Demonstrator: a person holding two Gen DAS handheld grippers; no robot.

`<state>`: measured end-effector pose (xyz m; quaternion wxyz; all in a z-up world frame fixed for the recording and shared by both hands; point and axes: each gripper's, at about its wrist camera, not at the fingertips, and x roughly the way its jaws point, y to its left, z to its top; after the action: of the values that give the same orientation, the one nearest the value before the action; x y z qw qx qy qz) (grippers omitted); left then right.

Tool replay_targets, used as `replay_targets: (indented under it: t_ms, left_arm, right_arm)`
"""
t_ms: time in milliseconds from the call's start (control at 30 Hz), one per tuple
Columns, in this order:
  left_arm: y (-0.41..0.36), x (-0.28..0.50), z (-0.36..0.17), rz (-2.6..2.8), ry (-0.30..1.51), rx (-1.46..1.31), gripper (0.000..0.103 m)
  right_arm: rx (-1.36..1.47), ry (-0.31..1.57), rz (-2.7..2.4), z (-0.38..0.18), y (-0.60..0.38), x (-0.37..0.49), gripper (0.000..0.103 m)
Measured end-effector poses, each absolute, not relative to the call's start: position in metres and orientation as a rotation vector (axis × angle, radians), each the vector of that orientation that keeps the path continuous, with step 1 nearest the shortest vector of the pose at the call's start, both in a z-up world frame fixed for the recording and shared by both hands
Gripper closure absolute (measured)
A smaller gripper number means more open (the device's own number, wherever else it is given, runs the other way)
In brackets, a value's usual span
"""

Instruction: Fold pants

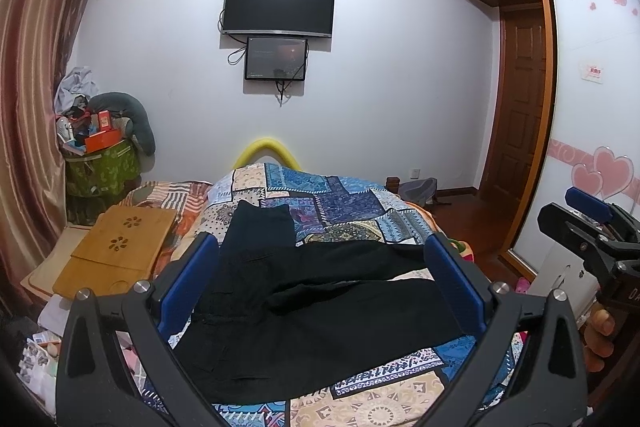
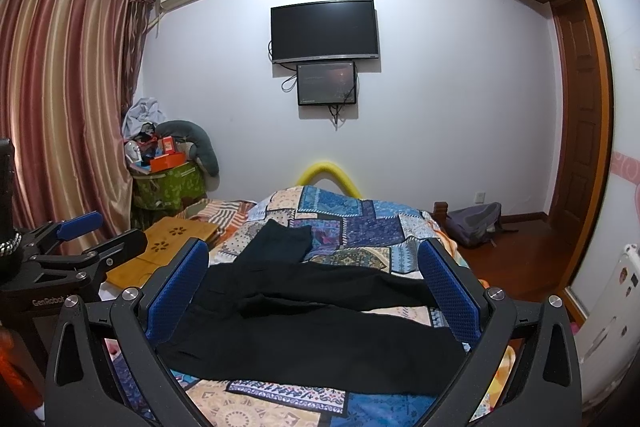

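Observation:
Black pants (image 1: 304, 311) lie spread on a patchwork quilt (image 1: 344, 203), waist end toward the far left, legs running right and toward me. My left gripper (image 1: 320, 267) hovers above them, open, nothing between its blue pads. In the right wrist view the same pants (image 2: 320, 323) lie below my right gripper (image 2: 316, 263), which is also open and empty. The right gripper (image 1: 588, 223) shows at the right edge of the left wrist view, held by a hand (image 1: 600, 335). The left gripper (image 2: 80, 243) appears at the left of the right wrist view.
A wooden lap tray (image 1: 120, 247) rests on the bed's left side. A green bin (image 1: 100, 167) piled with clutter stands by the curtain (image 1: 28, 107). A TV (image 1: 278, 7) hangs on the far wall. Wardrobe and door (image 1: 520, 107) are at right, a backpack (image 2: 476, 223) on the floor.

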<state>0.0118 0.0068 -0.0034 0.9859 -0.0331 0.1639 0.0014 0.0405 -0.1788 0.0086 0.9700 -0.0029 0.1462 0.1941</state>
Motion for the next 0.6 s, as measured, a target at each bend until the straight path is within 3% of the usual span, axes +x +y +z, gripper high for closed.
replay_targets:
  t_ms: [600]
  left_arm:
    - [0.0065, 0.0142, -0.0052, 0.000, 0.331, -0.071, 0.000]
  right_arm:
    - [-0.008, 0.296, 0.393, 0.0071, -0.1770, 0.0414, 0.000]
